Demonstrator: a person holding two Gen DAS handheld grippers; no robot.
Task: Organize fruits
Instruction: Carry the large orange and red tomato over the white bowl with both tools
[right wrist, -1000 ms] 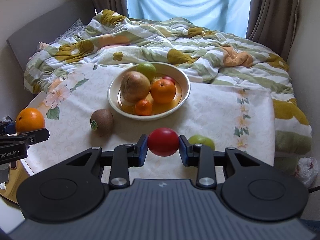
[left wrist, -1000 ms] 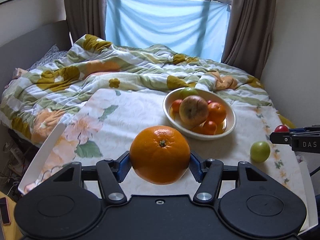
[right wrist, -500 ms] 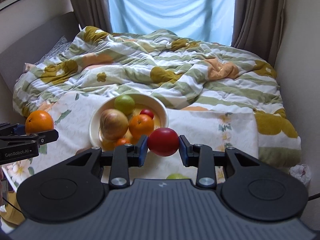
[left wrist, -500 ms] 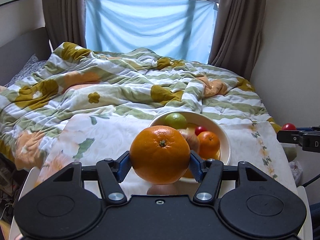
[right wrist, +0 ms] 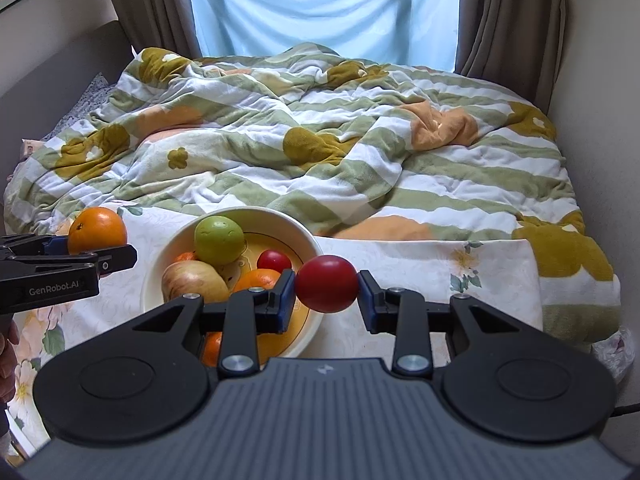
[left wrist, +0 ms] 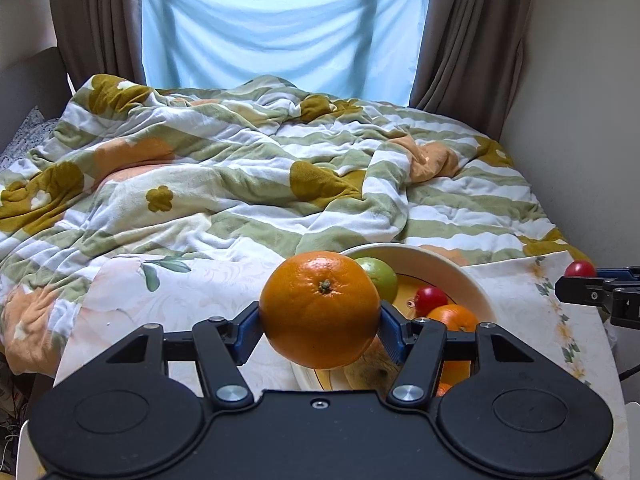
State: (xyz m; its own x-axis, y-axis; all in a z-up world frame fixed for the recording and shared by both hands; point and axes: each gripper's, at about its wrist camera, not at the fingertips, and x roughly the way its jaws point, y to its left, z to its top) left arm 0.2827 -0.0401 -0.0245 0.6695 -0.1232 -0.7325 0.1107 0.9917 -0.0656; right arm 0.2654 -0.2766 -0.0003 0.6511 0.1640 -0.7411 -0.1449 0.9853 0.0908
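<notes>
My left gripper is shut on a large orange and holds it above the left rim of a cream bowl. My right gripper is shut on a red tomato just above the bowl's right rim. The bowl holds a green apple, a small red fruit, a pale apple and oranges. The left gripper with the orange shows at the left of the right wrist view. The right gripper with the tomato shows at the right of the left wrist view.
The bowl stands on a floral tablecloth over a table at the foot of a bed with a rumpled green, white and yellow blanket. Brown curtains and a blue-covered window lie beyond. A wall is close on the right.
Both grippers have moved forward to the bowl while keeping hold of their fruit. The kiwi and the loose green fruit on the cloth have dropped out of view.
</notes>
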